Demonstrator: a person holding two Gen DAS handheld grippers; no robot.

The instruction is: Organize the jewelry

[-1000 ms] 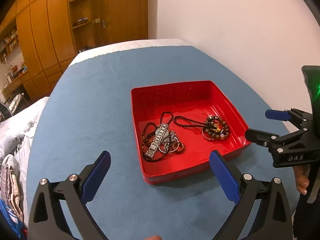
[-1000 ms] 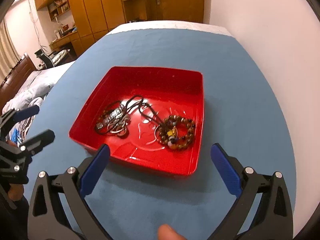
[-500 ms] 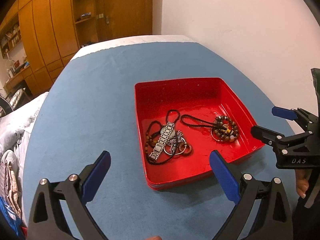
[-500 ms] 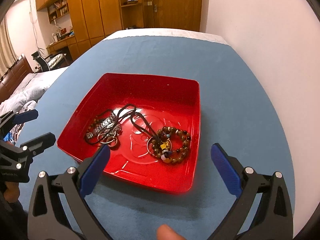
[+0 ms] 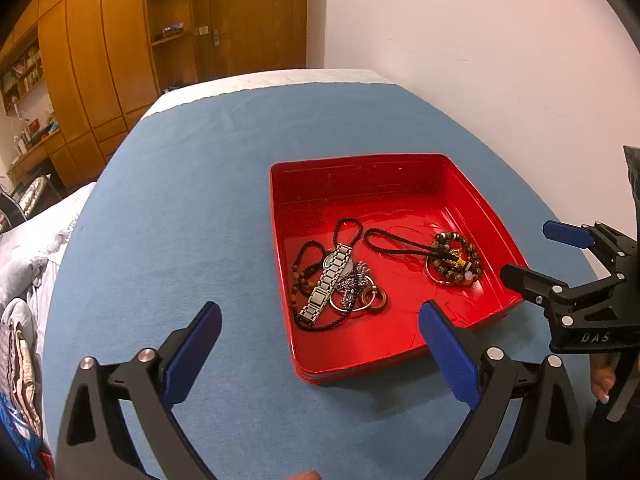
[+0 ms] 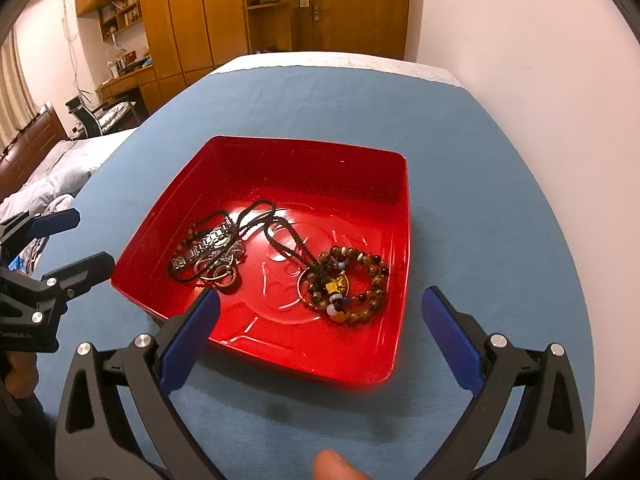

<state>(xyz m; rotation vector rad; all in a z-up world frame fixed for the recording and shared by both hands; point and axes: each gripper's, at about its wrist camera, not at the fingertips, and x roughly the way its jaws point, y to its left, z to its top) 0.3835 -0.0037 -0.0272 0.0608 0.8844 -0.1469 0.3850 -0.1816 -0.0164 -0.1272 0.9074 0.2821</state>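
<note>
Both tools have drifted in closer over the last second, so the red tray now fills more of each view and sits nearer the fingertips. Nothing inside it looks shifted.

Left tool is spread wide with nothing in it, hovering over the blue tabletop just short of the tray's near-left corner. Right tool is spread wide and holding nothing too, straddling the tray's near edge.

Step in hand looks like picking the first piece, so here's how I'd go about it. The beaded bracelet is the easy starter: it lies on the right side of the tray, well apart from the pile. Come down with the right tool over one side of the loop and pinch across the beads, not the thin ring under it. One catch: a black cord runs from the bracelet toward the pile, so lift slowly and watch for drag.

The left clump is the messy bit: a silver link watch band lies across a dark bead necklace, with a sparkly pendant and a couple of metal rings touching it. Looks tangled; I can't tell what's actually hooked together. The left tool could steady the tray while the right one lifts.
</note>
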